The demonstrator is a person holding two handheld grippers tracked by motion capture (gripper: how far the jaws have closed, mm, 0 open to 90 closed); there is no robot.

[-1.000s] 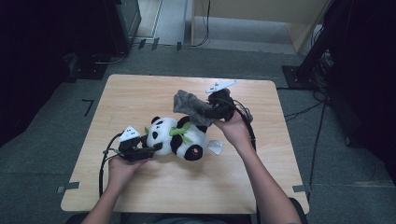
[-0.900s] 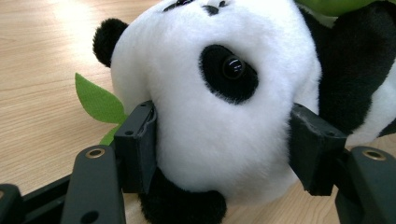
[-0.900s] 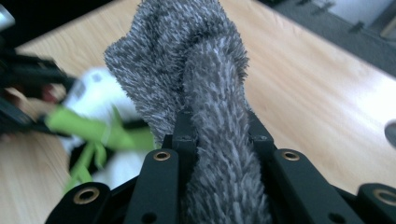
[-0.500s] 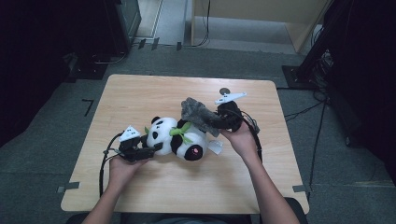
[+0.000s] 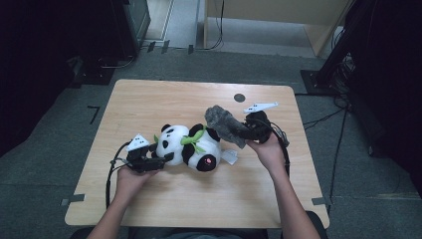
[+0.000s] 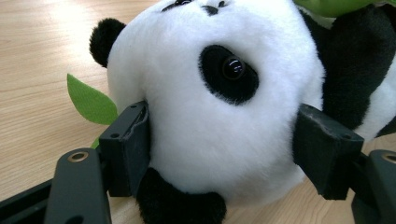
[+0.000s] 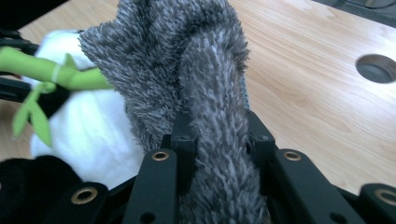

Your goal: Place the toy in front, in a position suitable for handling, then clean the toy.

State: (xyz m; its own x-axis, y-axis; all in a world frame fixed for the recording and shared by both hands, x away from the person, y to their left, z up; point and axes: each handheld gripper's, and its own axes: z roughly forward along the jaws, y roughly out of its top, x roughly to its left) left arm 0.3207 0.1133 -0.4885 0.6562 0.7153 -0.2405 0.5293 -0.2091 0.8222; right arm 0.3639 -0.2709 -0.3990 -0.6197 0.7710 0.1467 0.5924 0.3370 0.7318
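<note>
A black-and-white panda plush (image 5: 191, 147) lies on its side mid-table, a green bamboo sprig (image 5: 194, 139) at its neck. My left gripper (image 5: 166, 158) has the panda's head (image 6: 219, 93) between its jaws; both pads touch the fur, and the jaws have just been opening. My right gripper (image 5: 239, 130) is shut on a grey furry piece (image 5: 221, 122), which hangs over the panda's rear end. In the right gripper view that grey fur (image 7: 187, 60) runs up from between the jaws (image 7: 219, 135), with the white panda body (image 7: 88, 130) to its left.
The wooden table (image 5: 174, 99) has a round cable hole (image 5: 239, 97) at the back, right of centre. A white tag (image 5: 230, 157) sticks out beside the panda. A black cable (image 5: 110, 174) loops from the left gripper toward the front edge.
My right gripper has carried the grey furry piece to the right and a little lower, toward the panda's rear. The left hand and the panda have stayed in place.
</note>
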